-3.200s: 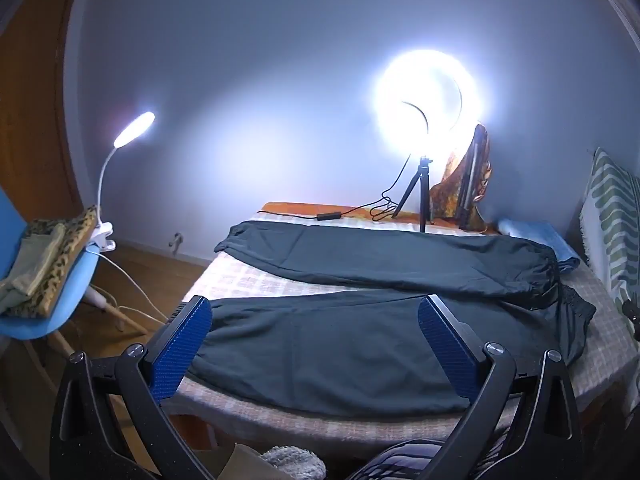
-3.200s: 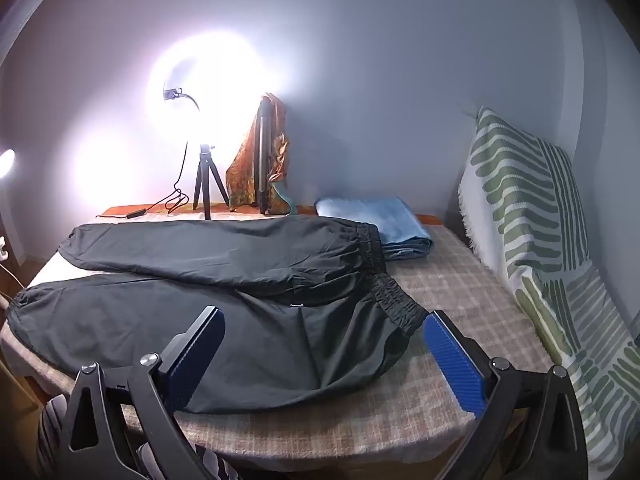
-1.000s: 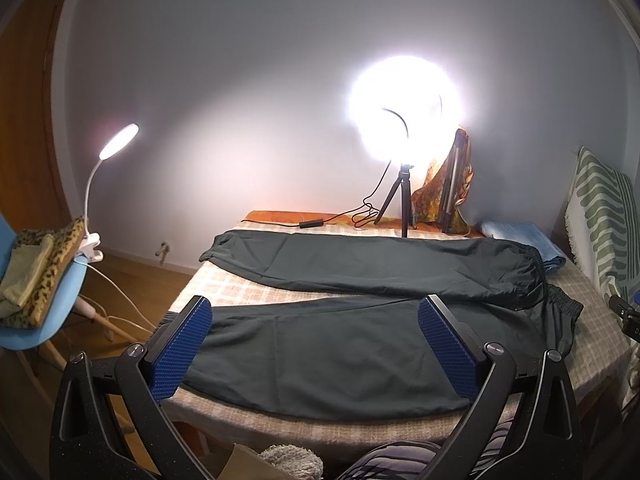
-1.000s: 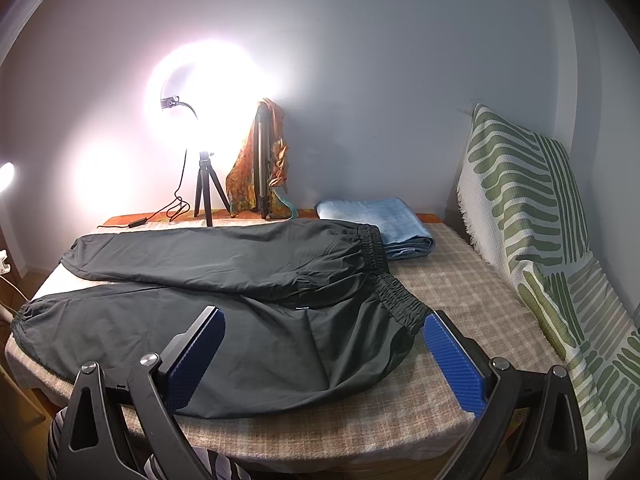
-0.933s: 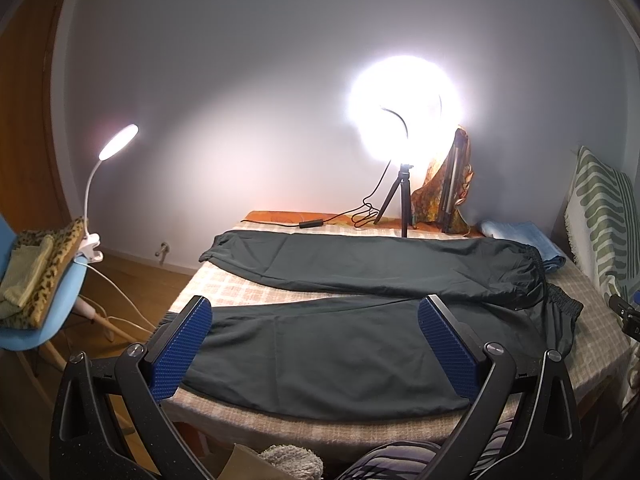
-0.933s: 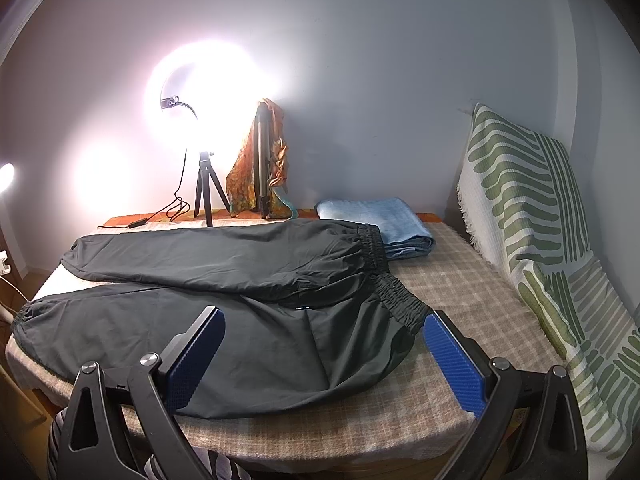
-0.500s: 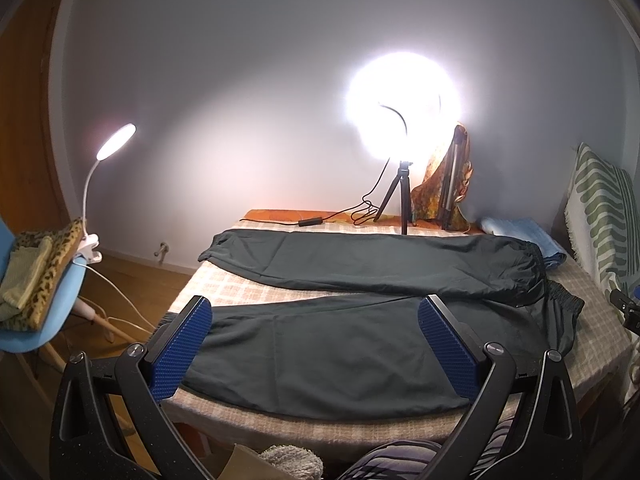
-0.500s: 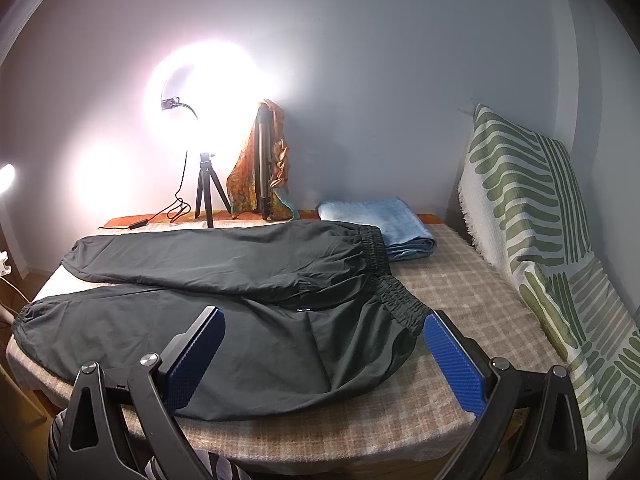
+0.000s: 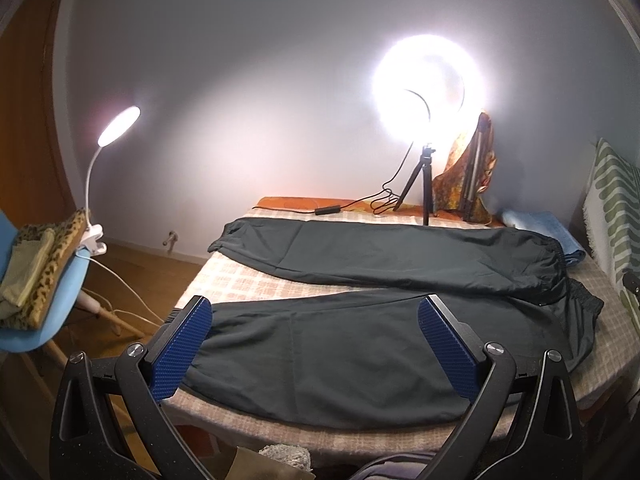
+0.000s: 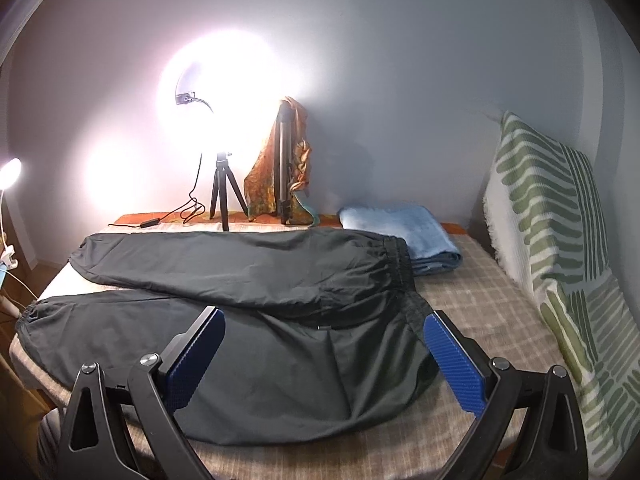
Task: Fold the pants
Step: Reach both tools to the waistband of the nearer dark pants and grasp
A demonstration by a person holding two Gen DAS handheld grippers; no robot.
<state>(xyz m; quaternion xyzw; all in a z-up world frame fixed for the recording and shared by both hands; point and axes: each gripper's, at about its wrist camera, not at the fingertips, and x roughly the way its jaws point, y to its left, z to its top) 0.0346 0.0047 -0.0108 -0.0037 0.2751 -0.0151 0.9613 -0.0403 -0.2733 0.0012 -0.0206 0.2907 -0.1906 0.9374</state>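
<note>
Pants (image 9: 360, 344) (image 10: 248, 300): dark, spread flat on the bed (image 9: 248, 280) (image 10: 492, 320), legs apart, waistband toward the striped throw (image 10: 560, 208).
Left hand-held gripper (image 9: 312, 344): released, jaws wide, above near leg, not touching.
Right hand-held gripper (image 10: 324, 356): released, jaws wide, above the seat area.
Ring light (image 9: 428, 80): lit, far edge.

Pants (image 9: 360, 344) are showing as dark, smooth cloth with a faint sheen. Checked bed cover (image 10: 492, 312) is looking matt and woven. Left tongs (image 9: 312, 344) and right tongs (image 10: 324, 356) are showing ribbed blue pads (image 9: 182, 352) on matt black plastic.
</note>
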